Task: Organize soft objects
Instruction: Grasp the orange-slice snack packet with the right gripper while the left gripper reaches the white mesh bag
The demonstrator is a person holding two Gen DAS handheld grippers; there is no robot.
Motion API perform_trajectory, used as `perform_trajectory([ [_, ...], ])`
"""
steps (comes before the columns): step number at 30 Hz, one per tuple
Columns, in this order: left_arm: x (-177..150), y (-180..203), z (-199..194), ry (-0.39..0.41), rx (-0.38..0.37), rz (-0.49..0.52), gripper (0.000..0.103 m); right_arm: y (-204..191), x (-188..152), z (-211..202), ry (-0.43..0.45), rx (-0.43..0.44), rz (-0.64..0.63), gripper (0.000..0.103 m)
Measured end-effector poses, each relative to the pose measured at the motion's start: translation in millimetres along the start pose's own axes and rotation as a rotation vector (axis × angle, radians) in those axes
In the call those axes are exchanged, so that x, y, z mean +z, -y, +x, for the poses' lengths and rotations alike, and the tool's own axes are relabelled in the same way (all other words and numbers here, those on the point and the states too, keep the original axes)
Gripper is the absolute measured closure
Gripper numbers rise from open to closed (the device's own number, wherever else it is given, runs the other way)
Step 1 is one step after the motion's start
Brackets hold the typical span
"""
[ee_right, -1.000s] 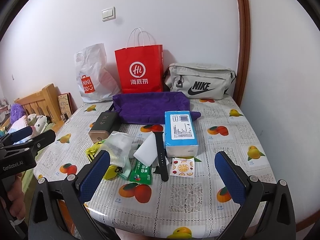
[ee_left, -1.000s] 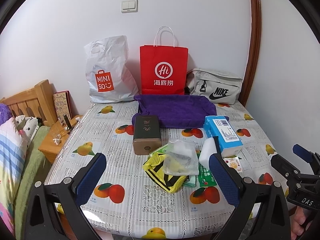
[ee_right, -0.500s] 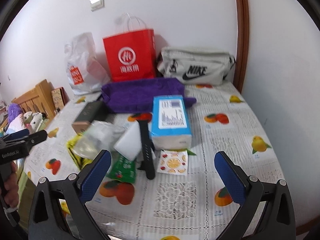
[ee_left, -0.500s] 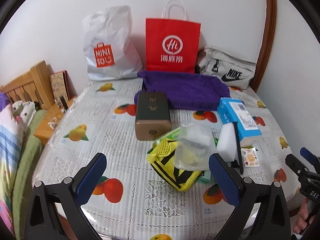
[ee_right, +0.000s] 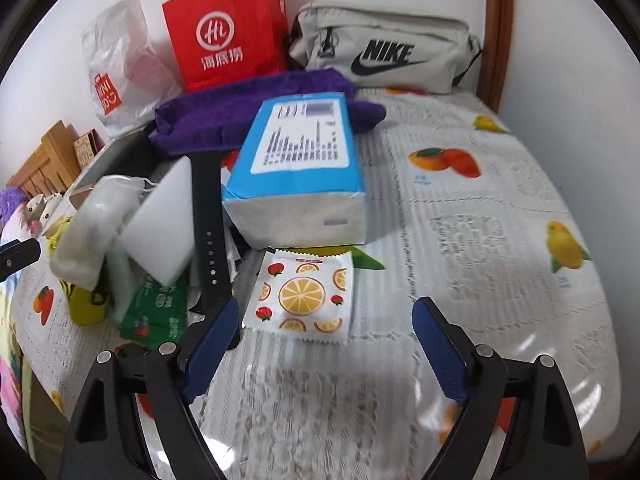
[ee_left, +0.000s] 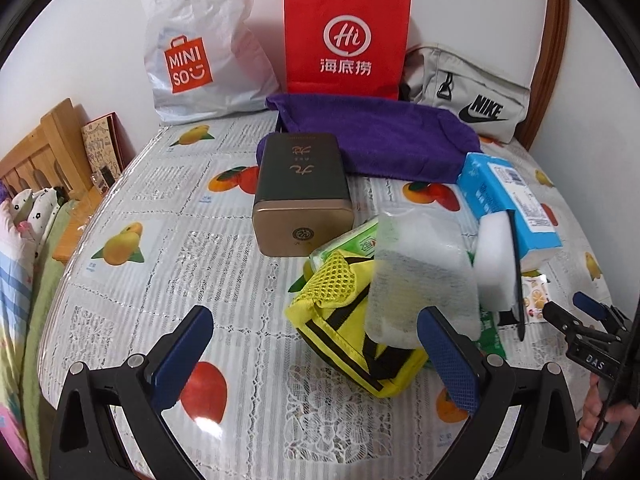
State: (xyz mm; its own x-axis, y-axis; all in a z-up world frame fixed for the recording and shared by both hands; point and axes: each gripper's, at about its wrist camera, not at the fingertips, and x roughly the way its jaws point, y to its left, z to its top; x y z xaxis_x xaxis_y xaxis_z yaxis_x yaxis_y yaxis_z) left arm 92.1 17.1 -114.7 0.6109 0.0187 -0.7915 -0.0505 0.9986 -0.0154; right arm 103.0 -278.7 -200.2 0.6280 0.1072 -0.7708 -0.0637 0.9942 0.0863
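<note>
A pile of small things lies mid-table: a yellow mesh bag, a clear plastic pouch, a white sponge, a blue tissue pack, a black strap, a green packet and a fruit-printed sachet. Behind them lies a folded purple towel. My left gripper is open and hangs low over the yellow bag's near end, touching nothing. My right gripper is open with its jaws closing. The sachet lies between its fingertips, and the pads are not on it.
A dark tin box lies left of the pile. Against the wall stand a white shopping bag, a red paper bag and a grey Nike bag. A wooden headboard and bedding lie to the left. Fruit-print tablecloth.
Both grippers have come down and forward toward the pile, which now looms larger. The right gripper's fingers stand a little closer together than before.
</note>
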Motion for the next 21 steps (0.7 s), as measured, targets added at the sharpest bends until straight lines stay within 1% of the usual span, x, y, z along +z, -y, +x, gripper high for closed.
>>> perform_trajectory([
  [4,2.5,-3.1,9.1,-0.020,0.009,-0.003,0.001,-3.2,4.1,17.3,-0.026,-0.008,-0.010,0.015],
  [8,4.9,-7.0,16.8,-0.035,0.030,-0.006,0.001,-9.7,6.9,28.9,-0.011,-0.037,-0.053,0.015],
  [11,6.6,-8.9,18.9,-0.032,0.010,-0.011,0.001,-14.4,7.9,33.7,0.005,-0.031,-0.075,0.015],
  [12,6.8,-9.1,19.4,-0.030,0.001,-0.011,0.001,-16.3,7.1,34.1,0.012,-0.036,-0.089,0.017],
  [14,7.1,-9.3,20.7,-0.030,-0.011,-0.005,0.001,-16.3,6.1,32.5,0.019,-0.023,-0.092,0.025],
  [15,7.1,-8.5,21.6,-0.032,-0.009,0.001,0.001,-14.9,4.6,30.2,0.024,-0.027,-0.092,0.034],
  [16,7.4,-8.6,22.4,-0.033,-0.007,0.004,0.001,-14.0,2.9,27.8,0.025,-0.027,-0.092,0.039],
  [17,7.4,-8.4,23.0,-0.034,-0.008,0.006,0.001,-13.0,0.6,25.3,0.027,-0.029,-0.093,0.042],
  [18,7.5,-8.6,23.6,-0.034,-0.012,0.006,0.001,-11.9,-1.8,23.1,0.031,-0.033,-0.096,0.048],
  [21,7.9,-8.0,24.9,-0.032,-0.026,0.000,0.001,-12.1,-10.4,16.8,0.043,-0.035,-0.113,0.052],
])
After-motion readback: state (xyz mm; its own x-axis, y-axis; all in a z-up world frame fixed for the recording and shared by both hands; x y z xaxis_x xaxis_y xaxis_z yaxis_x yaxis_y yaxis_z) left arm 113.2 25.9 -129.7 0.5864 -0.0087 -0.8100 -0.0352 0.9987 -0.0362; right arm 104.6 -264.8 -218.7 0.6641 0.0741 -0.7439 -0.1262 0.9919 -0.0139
